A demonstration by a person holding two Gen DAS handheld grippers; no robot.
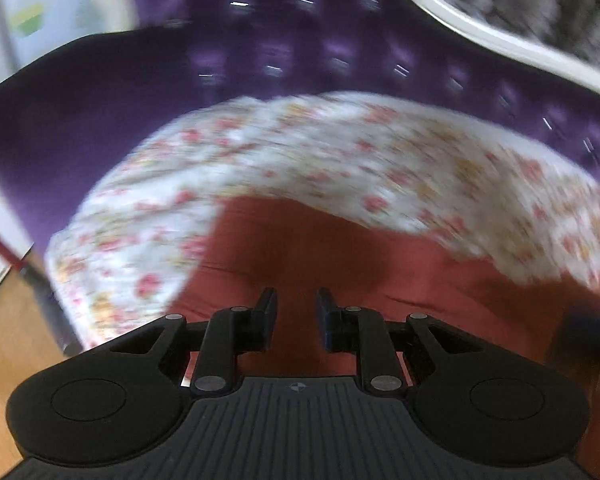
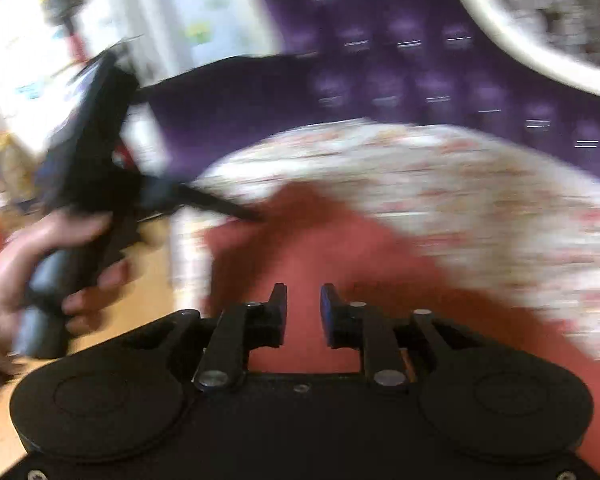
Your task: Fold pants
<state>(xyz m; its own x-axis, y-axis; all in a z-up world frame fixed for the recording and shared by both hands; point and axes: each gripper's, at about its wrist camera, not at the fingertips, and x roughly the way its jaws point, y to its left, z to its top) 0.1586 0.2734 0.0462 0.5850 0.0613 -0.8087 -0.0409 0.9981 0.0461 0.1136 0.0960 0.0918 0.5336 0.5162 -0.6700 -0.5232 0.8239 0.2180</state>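
Red pants (image 1: 300, 248) lie spread on a floral sheet (image 1: 340, 148) on a bed; they also show in the right wrist view (image 2: 340, 256). My left gripper (image 1: 296, 304) is open, its fingertips a short gap apart, hovering over the red cloth with nothing between them. My right gripper (image 2: 303, 304) is open and empty over the pants. In the right wrist view the left gripper (image 2: 256, 216), held by a hand (image 2: 28, 268), points at the pants' far left edge. Both views are motion-blurred.
A purple tufted headboard (image 1: 340, 48) with a white frame (image 1: 480, 32) stands behind the bed. Wooden floor (image 1: 8, 344) lies at the left. A cluttered white shelf (image 2: 40, 40) stands at the far left.
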